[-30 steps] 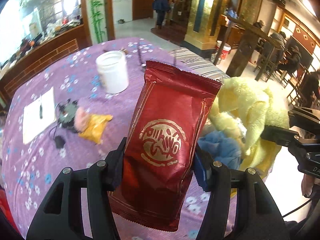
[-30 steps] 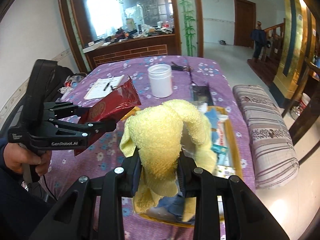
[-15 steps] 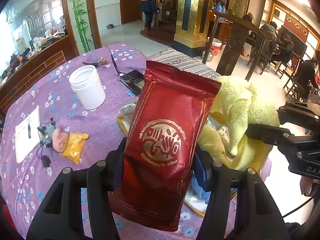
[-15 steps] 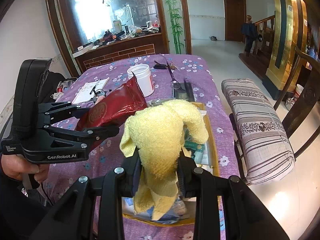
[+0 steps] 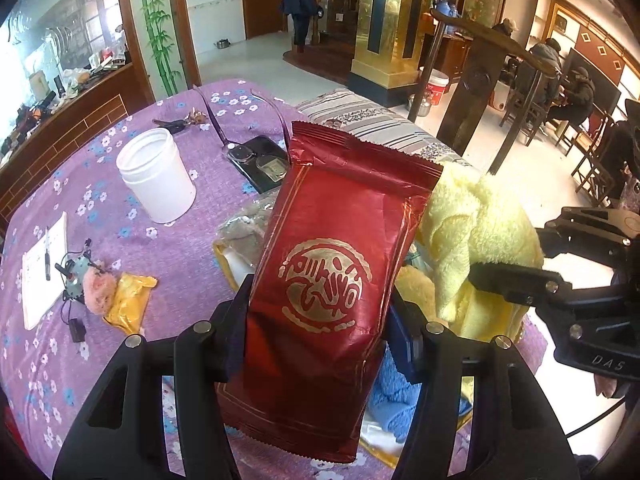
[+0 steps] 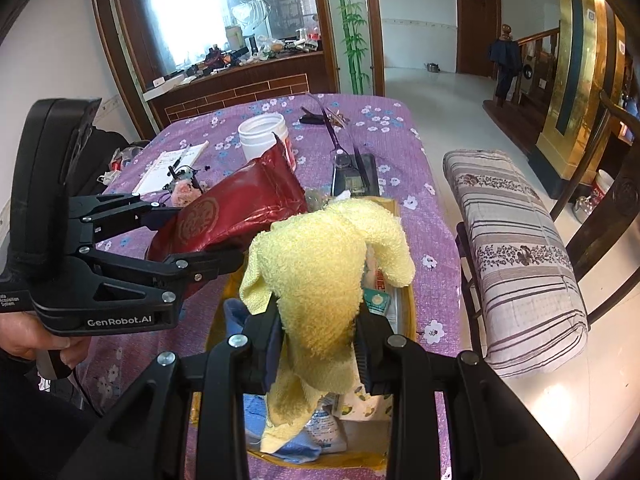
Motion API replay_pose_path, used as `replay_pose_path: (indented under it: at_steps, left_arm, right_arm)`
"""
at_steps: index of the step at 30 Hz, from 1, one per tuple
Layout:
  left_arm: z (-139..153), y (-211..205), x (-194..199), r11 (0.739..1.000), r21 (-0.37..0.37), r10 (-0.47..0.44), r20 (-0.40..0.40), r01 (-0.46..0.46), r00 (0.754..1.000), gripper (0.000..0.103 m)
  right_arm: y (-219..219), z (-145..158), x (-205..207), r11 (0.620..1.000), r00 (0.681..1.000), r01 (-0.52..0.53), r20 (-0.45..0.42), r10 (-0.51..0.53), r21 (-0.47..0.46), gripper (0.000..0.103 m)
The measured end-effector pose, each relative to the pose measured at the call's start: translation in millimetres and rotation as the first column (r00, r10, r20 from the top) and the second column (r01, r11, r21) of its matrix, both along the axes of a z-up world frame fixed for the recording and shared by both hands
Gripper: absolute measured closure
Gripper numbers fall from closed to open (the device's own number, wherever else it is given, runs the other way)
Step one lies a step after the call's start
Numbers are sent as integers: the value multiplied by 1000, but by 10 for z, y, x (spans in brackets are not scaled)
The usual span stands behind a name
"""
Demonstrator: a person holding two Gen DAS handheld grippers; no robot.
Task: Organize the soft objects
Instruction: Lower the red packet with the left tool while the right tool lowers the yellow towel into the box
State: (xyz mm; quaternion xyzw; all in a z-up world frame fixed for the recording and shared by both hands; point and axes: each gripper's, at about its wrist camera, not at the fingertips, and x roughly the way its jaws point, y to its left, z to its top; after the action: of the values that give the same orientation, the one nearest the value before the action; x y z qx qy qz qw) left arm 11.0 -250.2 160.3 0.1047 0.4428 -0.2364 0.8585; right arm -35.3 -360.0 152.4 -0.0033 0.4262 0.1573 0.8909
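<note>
From the left wrist view, the left gripper (image 5: 318,328) is seen angled down over the table (image 5: 120,208), its fingers (image 5: 236,320) clamped on the two sides of one red foil packet (image 5: 328,276), which is held upright between them. The packet's lower edge hangs below the fingers and much of what lies beyond is blocked by it. To the right of the fingers, the right gripper (image 5: 492,276) is seen side-on, cut off by the frame edge, with a yellow towel (image 5: 476,236) bunched at its tip. Under the fingers a blue cloth (image 5: 390,404) is partly glimpsed. Ahead and left of the fingers, one white jar (image 5: 156,176), one phone with a pair of glasses on it (image 5: 258,160), one notepad (image 5: 42,268) and one small yellow packet (image 5: 128,300) are counted.

From the right wrist view, the right gripper (image 6: 318,336) is likewise tilted down, fingers (image 6: 272,336) pressed together on the yellow towel (image 6: 324,264), which bulges above them and trails below. Beneath it, a yellow-rimmed tray (image 6: 408,304) is mostly covered; its contents, among them the blue cloth (image 6: 256,412) and some white packets, are hard to make out. To the left of the fingers, the left gripper (image 6: 212,240) is held by a hand (image 6: 36,344) cut off at the frame edge, with the red foil packet (image 6: 240,208) gripped between its fingers. Beyond, the white jar (image 6: 264,136) is partly hidden by the packet's top. One striped cushion (image 6: 516,256) is seen on a bench to the right.
</note>
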Motion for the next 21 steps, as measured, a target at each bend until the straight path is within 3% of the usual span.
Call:
replay_pose_path:
  at_steps: [21]
  left_arm:
    - [-213,-282,190,999,47,21,-38,-19,999,45]
  right_arm:
    - [-153,-260,155,1000,997,-3,-76,4,14,73]
